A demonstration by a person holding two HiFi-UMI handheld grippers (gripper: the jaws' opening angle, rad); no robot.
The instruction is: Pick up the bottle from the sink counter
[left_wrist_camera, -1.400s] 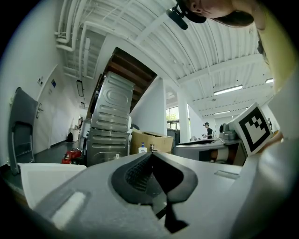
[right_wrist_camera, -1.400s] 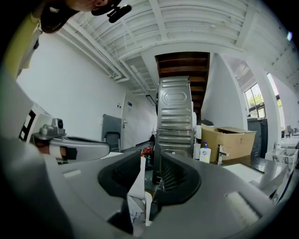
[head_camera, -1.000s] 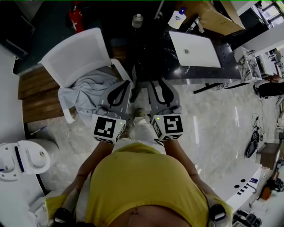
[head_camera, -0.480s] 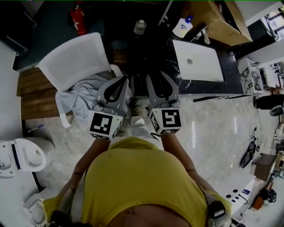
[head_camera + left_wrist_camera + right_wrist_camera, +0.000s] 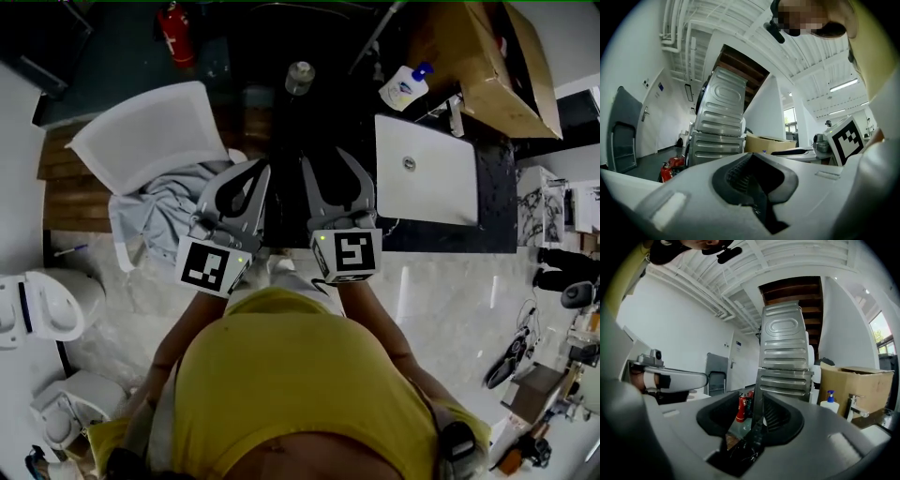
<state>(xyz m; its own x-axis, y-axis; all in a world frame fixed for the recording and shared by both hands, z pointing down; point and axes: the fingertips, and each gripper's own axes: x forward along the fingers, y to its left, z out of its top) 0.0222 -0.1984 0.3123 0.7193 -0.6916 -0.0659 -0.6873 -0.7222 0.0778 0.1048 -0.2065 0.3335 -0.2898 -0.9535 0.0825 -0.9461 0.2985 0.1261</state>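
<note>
The left gripper [image 5: 260,170] has its jaws together with nothing between them. The right gripper [image 5: 324,161] is just beside it on its right. Its jaws stand partly apart and have just been opening. Nothing is between them: the right gripper view shows only a red fire extinguisher [image 5: 741,408] and floor far off through the gap. Both grippers are held level in front of the person, over the near edge of a dark tabletop [image 5: 352,112].

The bottle [image 5: 404,90], white with a blue pump top, stands upright on that tabletop. It is ahead of the right jaws and off to their right, well apart from them and farther still from the left jaws. It stands just beyond a white sink basin [image 5: 427,171], which is to the right of the right jaws. A brown cardboard box [image 5: 492,61] stands to the right of the bottle.

Ahead of the gap between the two grippers stands a small metal can [image 5: 300,77]. To the left of the left jaws is a white chair [image 5: 141,136] with grey cloth [image 5: 173,202] draped over it.
</note>
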